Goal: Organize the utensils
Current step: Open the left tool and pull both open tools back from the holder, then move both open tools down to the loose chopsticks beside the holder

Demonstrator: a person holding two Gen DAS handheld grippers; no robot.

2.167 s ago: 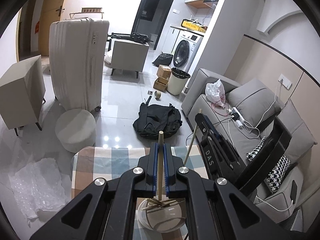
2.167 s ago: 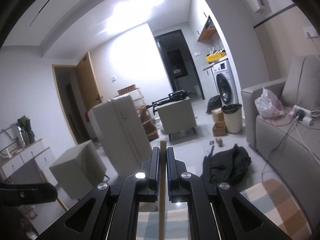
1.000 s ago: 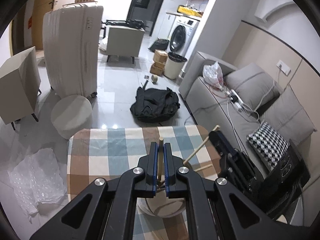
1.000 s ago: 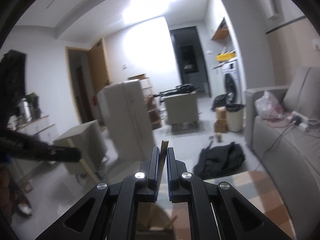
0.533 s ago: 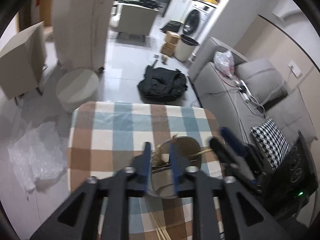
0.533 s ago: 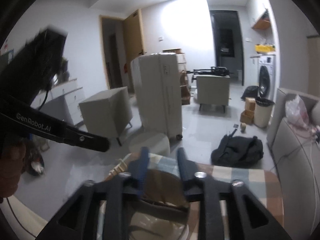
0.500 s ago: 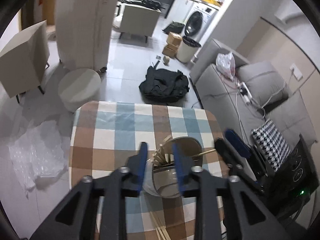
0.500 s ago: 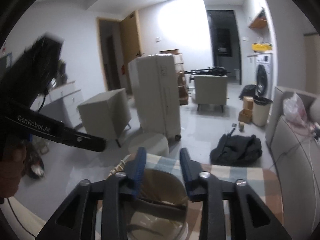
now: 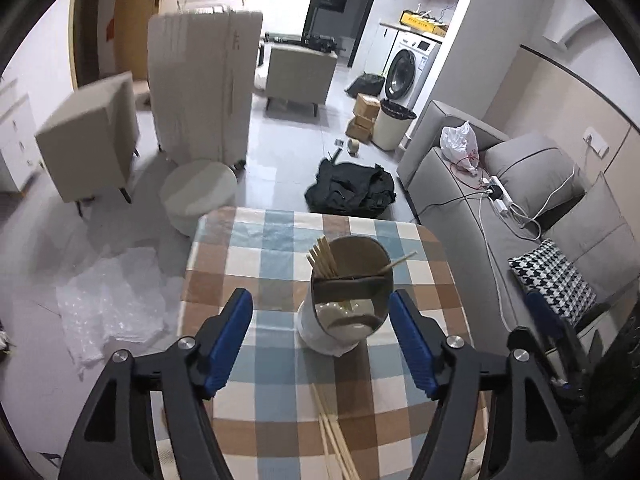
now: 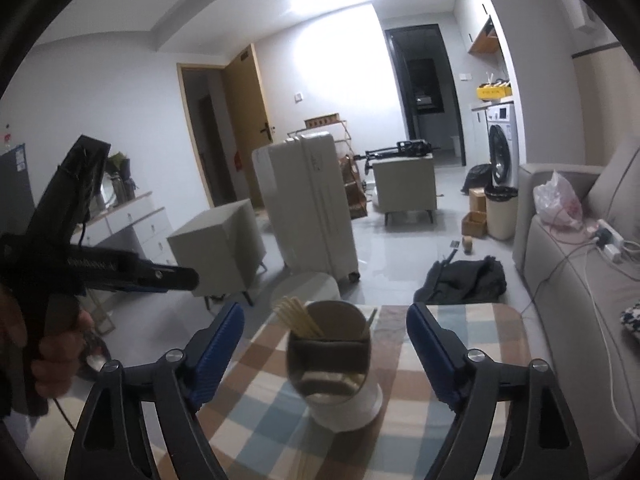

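Note:
A round utensil holder [image 9: 344,304] stands on the checked table [image 9: 256,264]. A bundle of wooden chopsticks [image 9: 323,257] leans in its left compartment and one chopstick [image 9: 400,261] sticks out to the right. More loose chopsticks [image 9: 334,436] lie on the table in front of the holder. My left gripper [image 9: 320,340] is open and empty, above and in front of the holder. My right gripper [image 10: 325,346] is open and empty, with the holder [image 10: 332,364] between its fingers in view. The left gripper [image 10: 120,272] shows at the left of the right wrist view.
A grey sofa [image 9: 520,208] with a checked cushion [image 9: 556,272] runs along the table's right. A round stool [image 9: 198,196], bubble wrap [image 9: 108,308], a black bag [image 9: 352,188] and a white suitcase [image 9: 204,88] lie on the floor beyond the table.
Both grippers were shut on a chopstick each; they lowered them into the holder, opened and let go. Both now stand wide open and drawn back from the holder.

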